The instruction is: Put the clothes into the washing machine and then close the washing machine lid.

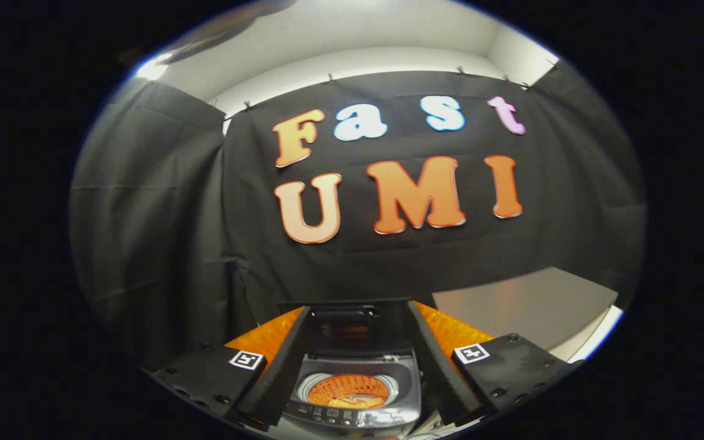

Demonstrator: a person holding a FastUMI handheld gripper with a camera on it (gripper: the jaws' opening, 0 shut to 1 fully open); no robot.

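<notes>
We are looking along the gripper (352, 391) at a small washer (352, 391) sitting directly ahead and below, framed in the gap between the two fingers. The fingers are standing wide apart and pressing on nothing — we are carrying no cloth. The washer's lid (346, 321) is standing up at the back, hinged away from us, so the drum (349, 391) is lying open to view; inside it we are seeing an orange ribbed wall and, at the bottom, something pale and orange that may be the clothes, though we cannot tell for sure. The washer's control strip (343, 417) is facing us on the near side. Orange surface (450, 333) is showing on either side beyond the fingers, and a grey tabletop (523, 305) is lying off to the right, further back. The relation that matters for us: the lid is lying straight ahead, beyond the drum opening and above it, its long edge running crosswise to the fingers. If the clothes are indeed in, we are judging that closing calls for reaching over the opening to the lid's top edge and drawing it forward and down — toward us.
</notes>
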